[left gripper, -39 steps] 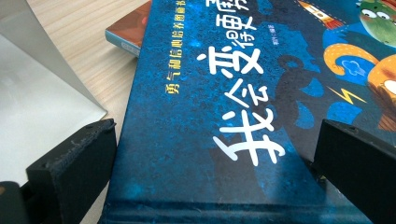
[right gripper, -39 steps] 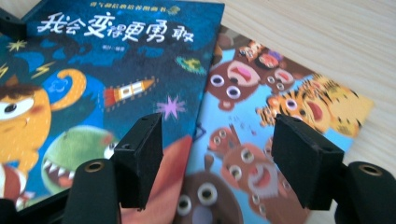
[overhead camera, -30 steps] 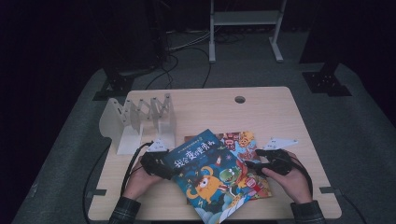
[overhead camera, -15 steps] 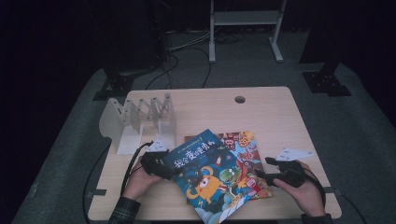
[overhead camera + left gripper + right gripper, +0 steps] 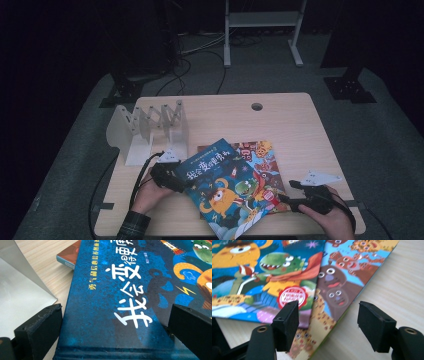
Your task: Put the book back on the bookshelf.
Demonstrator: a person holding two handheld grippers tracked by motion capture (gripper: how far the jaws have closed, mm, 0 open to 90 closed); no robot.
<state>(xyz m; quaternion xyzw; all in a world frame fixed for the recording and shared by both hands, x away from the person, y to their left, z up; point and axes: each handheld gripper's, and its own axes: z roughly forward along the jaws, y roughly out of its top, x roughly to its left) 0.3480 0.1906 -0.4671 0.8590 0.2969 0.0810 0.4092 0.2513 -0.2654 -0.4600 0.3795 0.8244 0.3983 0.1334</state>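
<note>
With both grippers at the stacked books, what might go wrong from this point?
1. The blue book lies skewed on the orange book; pulling either one may drag the other along.
2. The right gripper is open over the orange book's corner, close to the blue book's edge, so closing could pinch both covers.
3. The left gripper straddles the blue book's spine beside the white rack; a lift there could knock the rack.

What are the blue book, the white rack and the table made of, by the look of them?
The blue book looks like a hardcover with printed board: its edge is thick and a soft sheen lies across the cover. The white rack seems to be plastic or painted metal: smooth, matt, thin upright dividers; which of the two is hard to tell. The table appears to be pale wood or wood-look laminate, with fine grain lines.
</note>
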